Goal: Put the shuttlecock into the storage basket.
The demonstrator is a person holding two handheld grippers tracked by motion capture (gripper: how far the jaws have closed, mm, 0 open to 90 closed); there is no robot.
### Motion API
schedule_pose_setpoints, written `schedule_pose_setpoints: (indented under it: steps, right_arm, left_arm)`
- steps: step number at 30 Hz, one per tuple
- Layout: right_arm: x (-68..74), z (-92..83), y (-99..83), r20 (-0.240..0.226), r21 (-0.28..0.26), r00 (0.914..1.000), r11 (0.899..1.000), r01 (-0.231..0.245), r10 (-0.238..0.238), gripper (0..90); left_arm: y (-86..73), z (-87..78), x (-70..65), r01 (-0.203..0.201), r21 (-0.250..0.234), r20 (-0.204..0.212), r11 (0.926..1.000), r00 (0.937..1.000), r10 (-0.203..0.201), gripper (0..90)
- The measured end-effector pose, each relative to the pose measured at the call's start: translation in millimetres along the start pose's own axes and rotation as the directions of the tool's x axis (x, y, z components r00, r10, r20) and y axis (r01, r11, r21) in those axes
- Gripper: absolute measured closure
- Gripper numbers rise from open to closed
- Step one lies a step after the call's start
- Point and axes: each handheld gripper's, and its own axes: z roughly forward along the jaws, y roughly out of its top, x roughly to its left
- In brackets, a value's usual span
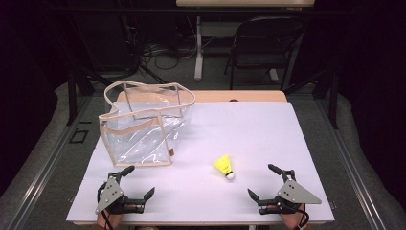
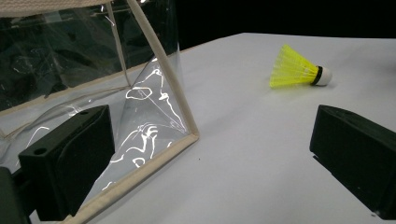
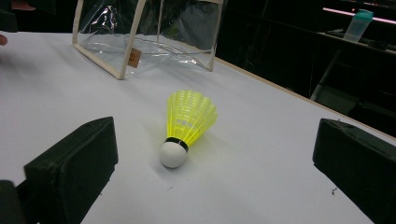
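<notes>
Resting shuttlecock point(image 3: 186, 125), bottle point(image 3: 358, 24) behind

On the table point(image 1: 268, 124), ahead of the left gripper point(image 1: 130, 184): clear pouch point(image 1: 143, 124), just beyond its jaws. Ahead and left of the right gripper point(image 1: 268, 184): shuttlecock point(image 1: 224, 166), lying on its side, cork nearest. Pouch farther off, left of the shuttlecock.

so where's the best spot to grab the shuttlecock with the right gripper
Probably the narrow neck of the shuttlecock, just above the white cork. It lies on its side, cork toward the right gripper, whose jaws are open, so come in low from the cork end; the flared yellow skirt looks easily crushed.
</notes>
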Motion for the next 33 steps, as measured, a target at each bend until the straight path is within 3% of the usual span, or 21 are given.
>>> schedule_pose_setpoints:
  steps: [12, 16, 23, 33]
  right_arm:
    - [1.5, 3.7, 0.3, -0.004, 0.028, 0.9999, 1.0, -0.009, 0.009, 0.0]
    - [3.5, 7.1, 2.1, -0.012, 0.058, 0.9996, 0.998, -0.024, 0.024, 0.0]
    - [5.3, 13.4, 7.2, 0.017, 0.099, 0.9991, 0.994, -0.041, 0.039, 0.0]
    - [8.2, 27.1, 13.4, 0.003, 0.163, 0.9986, 0.985, -0.053, 0.053, 0.0]
  left_arm:
    - [0.3, 1.7, -0.1, -0.011, 0.012, -0.007, 0.9999, 0.9999, 0.011, 0.1]
    - [-0.2, 2.5, -0.7, -0.007, 0.015, -0.003, 0.9999, 1.0, 0.007, 0.0]
    - [-0.3, 1.9, -0.3, -0.01, 0.016, -0.006, 0.9998, 0.9999, 0.01, 0.0]
    - [-0.8, 2.5, -0.2, -0.013, 0.023, -0.009, 0.9997, 0.9999, 0.013, 0.1]
